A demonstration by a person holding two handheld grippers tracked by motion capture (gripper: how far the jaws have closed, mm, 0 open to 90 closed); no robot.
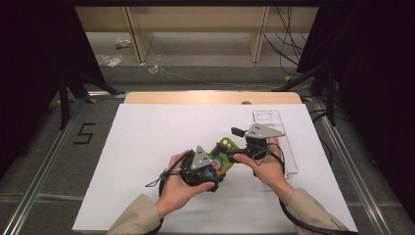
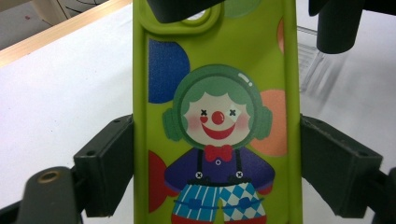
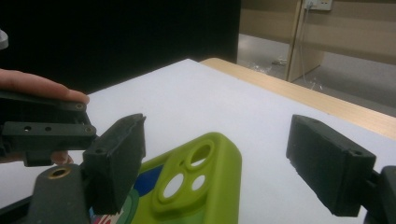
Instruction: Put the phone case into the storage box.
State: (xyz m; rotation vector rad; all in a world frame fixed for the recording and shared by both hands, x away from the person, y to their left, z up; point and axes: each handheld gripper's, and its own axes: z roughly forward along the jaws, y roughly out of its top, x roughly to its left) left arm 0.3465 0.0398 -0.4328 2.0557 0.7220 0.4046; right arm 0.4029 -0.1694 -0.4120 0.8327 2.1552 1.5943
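Observation:
A lime-green phone case [image 1: 223, 152] printed with a clown is held above the white mat [image 1: 156, 132]. My left gripper [image 1: 215, 166] is shut on it: in the left gripper view the case [image 2: 217, 116] stands upright with both pads pressed on its long sides. My right gripper [image 1: 235, 145] stands open at the camera-hole end. In the right gripper view the case [image 3: 201, 182] lies between the jaws, the left one close beside it, the right one well apart from it.
A clear phone case [image 1: 275, 128] lies on the mat at the right, behind my right hand. The wooden table edge [image 1: 210, 97] runs along the mat's far side. Stand legs and cables sit on the floor beyond both far corners.

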